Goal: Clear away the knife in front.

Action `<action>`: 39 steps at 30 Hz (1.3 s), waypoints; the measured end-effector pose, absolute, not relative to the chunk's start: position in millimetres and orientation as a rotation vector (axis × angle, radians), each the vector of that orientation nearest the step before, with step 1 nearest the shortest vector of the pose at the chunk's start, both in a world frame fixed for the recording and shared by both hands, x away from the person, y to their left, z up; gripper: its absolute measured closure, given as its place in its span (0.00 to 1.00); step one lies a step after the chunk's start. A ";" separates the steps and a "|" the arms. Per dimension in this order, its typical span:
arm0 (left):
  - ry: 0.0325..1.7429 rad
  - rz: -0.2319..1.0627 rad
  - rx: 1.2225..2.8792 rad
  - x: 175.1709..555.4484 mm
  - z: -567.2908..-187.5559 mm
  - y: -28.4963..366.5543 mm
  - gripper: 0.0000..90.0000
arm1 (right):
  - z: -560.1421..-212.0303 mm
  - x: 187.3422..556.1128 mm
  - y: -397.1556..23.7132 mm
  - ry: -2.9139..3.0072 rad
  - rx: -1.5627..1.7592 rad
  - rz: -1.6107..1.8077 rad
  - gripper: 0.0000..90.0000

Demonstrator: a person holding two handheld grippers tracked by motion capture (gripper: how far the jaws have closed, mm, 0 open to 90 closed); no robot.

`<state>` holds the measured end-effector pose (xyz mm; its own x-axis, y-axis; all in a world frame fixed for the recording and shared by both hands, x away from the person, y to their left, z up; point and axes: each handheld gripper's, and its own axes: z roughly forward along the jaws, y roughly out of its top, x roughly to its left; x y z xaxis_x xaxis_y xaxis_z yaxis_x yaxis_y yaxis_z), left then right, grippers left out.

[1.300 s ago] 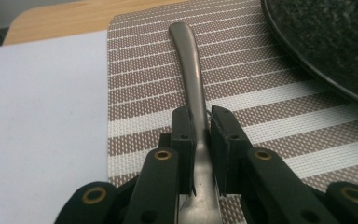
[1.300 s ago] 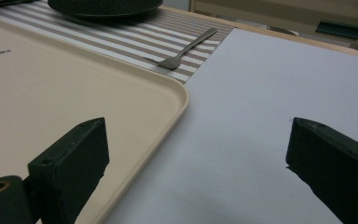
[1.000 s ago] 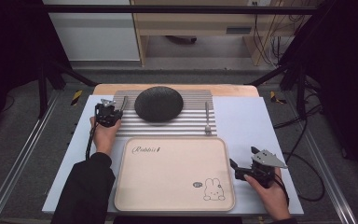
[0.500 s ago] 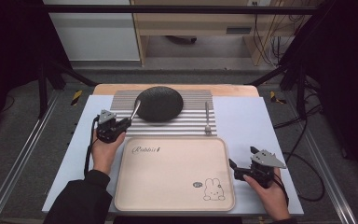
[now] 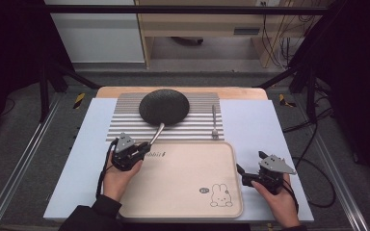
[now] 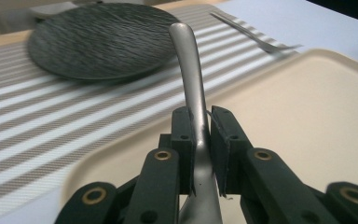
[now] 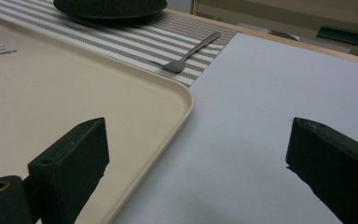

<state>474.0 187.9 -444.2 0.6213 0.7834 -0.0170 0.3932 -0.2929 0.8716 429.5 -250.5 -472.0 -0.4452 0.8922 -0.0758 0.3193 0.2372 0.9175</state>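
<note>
My left gripper is shut on a slim metal utensil, gripping its handle over the far left corner of the beige tray. The handle's free end points toward the dark round plate; the utensil's other end is hidden under the gripper. My right gripper rests open and holds nothing, on the pale blue mat just right of the tray.
A fork lies on the striped placemat to the right of the plate. The pale blue mat covers the tabletop. Cables trail off the right side.
The left gripper has come from the placemat's left edge toward the near right, to the tray's far left corner, with the utensil in it. The right gripper has stayed put.
</note>
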 end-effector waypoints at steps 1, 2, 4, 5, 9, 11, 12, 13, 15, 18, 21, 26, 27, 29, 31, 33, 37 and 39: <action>0.923 0.520 1.928 471.3 -446.1 184.7 0.89 | -472.2 429.8 -251.1 1.893 1.109 1.192 0.07; 0.912 0.514 1.943 469.2 -448.1 181.9 0.89 | -472.4 430.1 -251.5 1.894 1.108 1.192 0.07; 0.906 0.500 1.963 466.1 -452.3 177.4 0.89 | -472.5 430.5 -251.7 1.895 1.107 1.191 0.07; 0.904 0.493 1.974 464.8 -454.4 175.2 0.89 | -472.4 430.5 -251.3 1.896 1.106 1.189 0.07; 0.899 0.472 2.013 458.5 -461.7 169.4 0.89 | -472.1 429.7 -249.8 1.897 1.102 1.182 0.07; 0.892 0.469 2.033 456.1 -464.0 167.1 0.89 | -472.0 429.4 -249.6 1.898 1.099 1.181 0.07; 0.894 0.468 2.039 455.6 -464.5 166.5 0.89 | -472.0 429.4 -249.5 1.899 1.099 1.180 0.07; 0.891 0.467 2.043 455.4 -464.6 166.2 0.89 | -472.2 429.4 -249.4 1.900 1.097 1.179 0.07; 0.892 0.463 2.048 455.2 -464.3 166.3 0.89 | -472.3 429.4 -249.3 1.903 1.091 1.178 0.07; 0.881 0.462 2.085 453.7 -468.4 163.6 0.89 | -472.5 429.3 -249.7 1.903 1.091 1.173 0.07; 0.883 0.459 2.119 452.1 -472.3 160.0 0.89 | -472.7 429.9 -248.7 1.907 1.090 1.173 0.07; 0.891 0.457 2.128 449.2 -474.7 161.1 0.89 | -472.4 428.8 -247.1 1.913 1.077 1.167 0.07; 0.892 0.458 2.132 448.9 -475.0 160.9 0.89 | -472.5 428.9 -247.2 1.914 1.076 1.166 0.07; 0.893 0.456 2.138 448.2 -475.6 160.1 0.89 | -472.7 428.9 -247.4 1.916 1.076 1.164 0.07; 0.891 0.449 2.147 447.1 -477.1 158.3 0.89 | -472.5 428.9 -247.5 1.913 1.077 1.165 0.07; 0.895 0.447 2.154 446.2 -477.9 157.7 0.89 | -472.0 429.1 -247.4 1.911 1.078 1.175 0.07; 0.904 0.447 2.155 444.0 -479.0 158.3 0.89 | -471.5 428.1 -247.5 1.911 1.081 1.171 0.07; 0.902 0.454 2.161 442.5 -478.8 157.7 0.89 | -471.5 428.4 -248.3 1.909 1.077 1.168 0.07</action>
